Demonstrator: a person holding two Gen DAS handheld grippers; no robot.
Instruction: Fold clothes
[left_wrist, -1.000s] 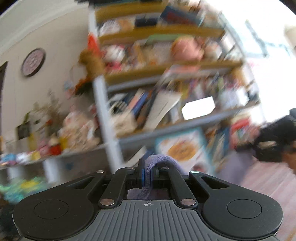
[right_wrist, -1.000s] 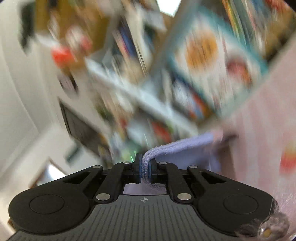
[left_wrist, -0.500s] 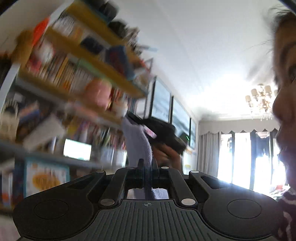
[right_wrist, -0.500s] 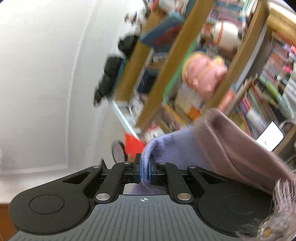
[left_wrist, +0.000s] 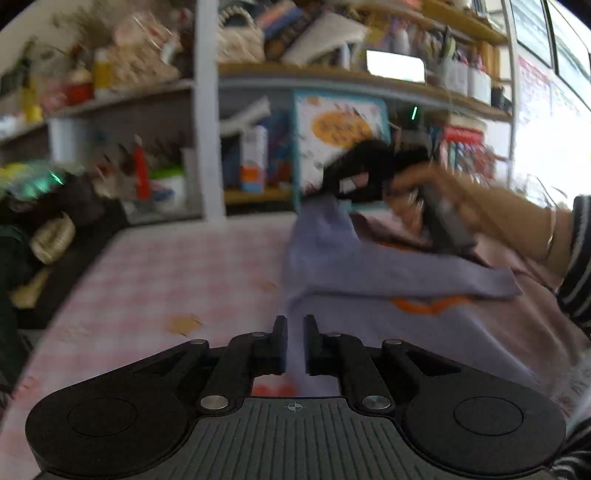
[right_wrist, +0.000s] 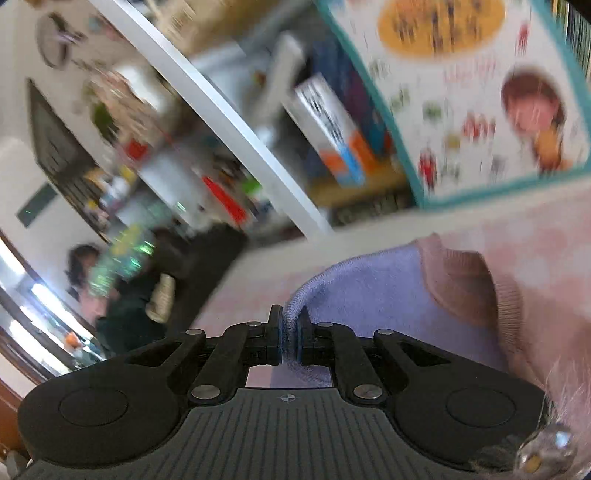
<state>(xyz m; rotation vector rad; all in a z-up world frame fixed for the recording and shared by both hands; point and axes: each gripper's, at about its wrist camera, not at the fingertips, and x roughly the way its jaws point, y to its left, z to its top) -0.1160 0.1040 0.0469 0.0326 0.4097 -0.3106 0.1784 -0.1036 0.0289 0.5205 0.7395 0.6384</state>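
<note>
My right gripper (right_wrist: 290, 334) pinching the purple top (right_wrist: 373, 314), my left gripper (left_wrist: 294, 345) slightly spread, empty, over the checked table (left_wrist: 166, 280)

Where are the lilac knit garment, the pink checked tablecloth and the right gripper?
Lilac knit garment (left_wrist: 369, 266): left wrist view, folded sleeve.
Pink checked tablecloth (left_wrist: 177, 273): left wrist view, bare patch.
Right gripper (right_wrist: 290, 334): right wrist view, between the fingers.
</note>
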